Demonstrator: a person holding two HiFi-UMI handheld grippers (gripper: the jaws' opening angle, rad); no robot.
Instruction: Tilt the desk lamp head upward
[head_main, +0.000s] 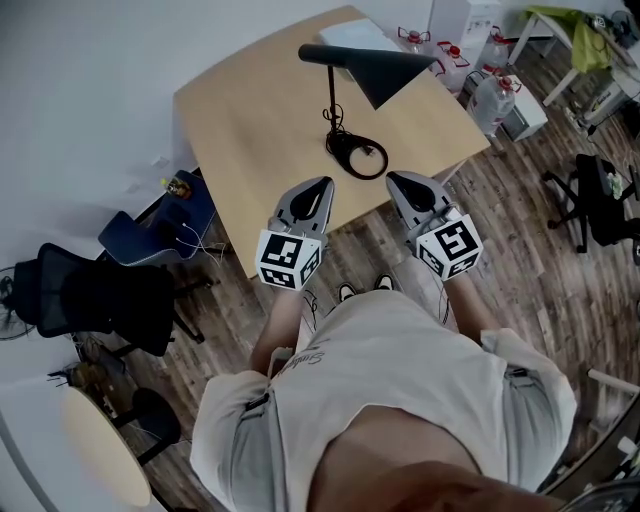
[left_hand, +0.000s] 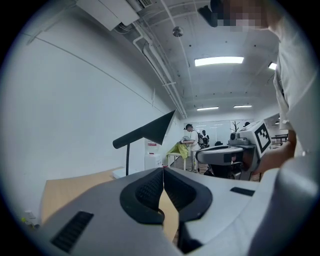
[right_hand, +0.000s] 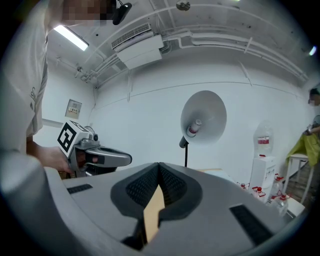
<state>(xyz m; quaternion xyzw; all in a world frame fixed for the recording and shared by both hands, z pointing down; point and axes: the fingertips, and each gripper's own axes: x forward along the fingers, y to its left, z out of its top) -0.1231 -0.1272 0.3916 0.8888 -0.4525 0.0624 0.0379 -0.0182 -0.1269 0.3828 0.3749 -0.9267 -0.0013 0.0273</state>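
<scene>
Head view: finds the desk lamp (head_main: 345, 100) standing on the worktop (head_main: 250, 110), ring base (head_main: 360, 155) close to the near edge. Shows the lamp head (head_main: 385, 70) up on its stem, long axis running left to right, cone mouth at the right end and dipped nearward. Places left tongs (head_main: 325, 183) and right tongs (head_main: 392, 178) short of the base, well apart from the head, with the right probably nearer the cone. Left gripper view: jaws pressed together on nothing, with the lamp head (left_hand: 150, 131) in side profile, farther off and higher. Right gripper view: again pressed together and empty. Looks straight into the cone mouth (right_hand: 203, 119) and shows the bulb (right_hand: 194, 128), hidden in the other views.
</scene>
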